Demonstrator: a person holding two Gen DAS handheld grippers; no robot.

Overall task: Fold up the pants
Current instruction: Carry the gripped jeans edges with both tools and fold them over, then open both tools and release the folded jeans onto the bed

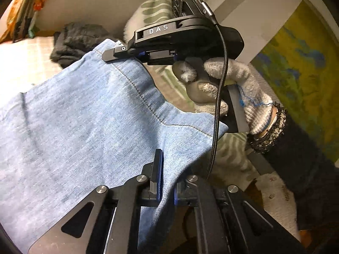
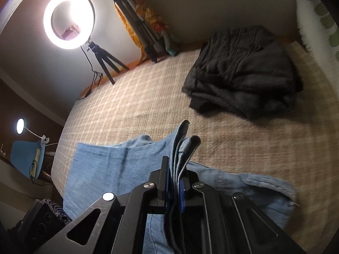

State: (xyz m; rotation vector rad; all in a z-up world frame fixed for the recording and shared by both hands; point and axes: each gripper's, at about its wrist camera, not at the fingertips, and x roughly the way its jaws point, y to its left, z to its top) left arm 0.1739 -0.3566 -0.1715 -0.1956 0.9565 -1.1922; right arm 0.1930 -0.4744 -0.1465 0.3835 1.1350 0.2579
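Light blue denim pants (image 1: 89, 127) are held up over the checked bedspread (image 2: 137, 97). My left gripper (image 1: 167, 175) is shut on the hem edge of the denim near its corner. My right gripper (image 1: 118, 53), seen in the left wrist view held by a gloved hand (image 1: 233, 89), is shut on the other corner of the same edge. In the right wrist view my right gripper (image 2: 175, 175) clamps several stacked layers of the pants (image 2: 118, 163), whose edge sticks up between the jaws. The rest of the denim lies on the bed below.
A folded dark grey garment (image 2: 243, 69) lies at the far right of the bed. A lit ring light on a tripod (image 2: 68, 19) stands at the bed's far left edge. A green-patterned pillow (image 2: 317, 17) is at the right. A blue chair (image 2: 27, 158) is left of the bed.
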